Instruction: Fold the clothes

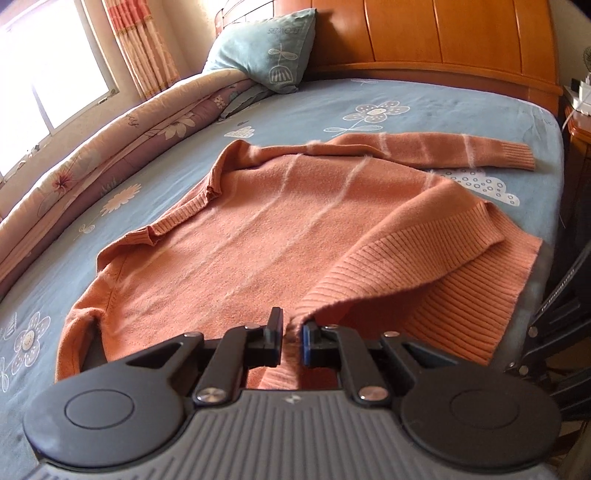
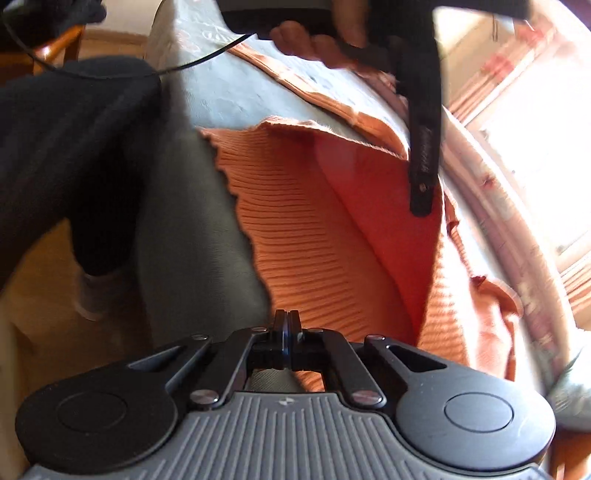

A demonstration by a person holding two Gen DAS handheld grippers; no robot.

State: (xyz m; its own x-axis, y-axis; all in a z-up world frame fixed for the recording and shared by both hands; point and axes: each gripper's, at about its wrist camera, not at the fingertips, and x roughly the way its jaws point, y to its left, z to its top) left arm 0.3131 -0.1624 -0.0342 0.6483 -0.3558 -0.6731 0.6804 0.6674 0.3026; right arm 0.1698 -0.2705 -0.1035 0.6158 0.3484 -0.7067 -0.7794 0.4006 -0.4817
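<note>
- An orange sweater (image 1: 258, 229) with thin pale stripes is spread across the blue flower-printed bed (image 1: 424, 99), reaching away from the fingers toward the wooden headboard (image 1: 443, 33).
- The left gripper (image 1: 293, 341) is clenched on a fold of the sweater's ribbed hem (image 1: 406, 266); the knit is pinched between the fingers and lifted, and the hem runs off to the right of them.
- One sleeve (image 1: 461, 149) is laid out flat far beyond the fingers, to the right; the neckline (image 1: 218, 177) is bunched beyond them to the left.
- A blue pillow (image 1: 269, 51) and a rolled floral quilt (image 1: 110, 147) are seen far ahead and to the left, by the window.
- The right gripper (image 2: 287, 334) is closed tight; ribbed orange knit (image 2: 295, 236) starts at its fingertips, but whether any cloth is caught between them cannot be told, as the view is blurred.
- Left of those fingers, a dark trouser leg (image 2: 74, 147) of the person is seen beside the bed edge.
</note>
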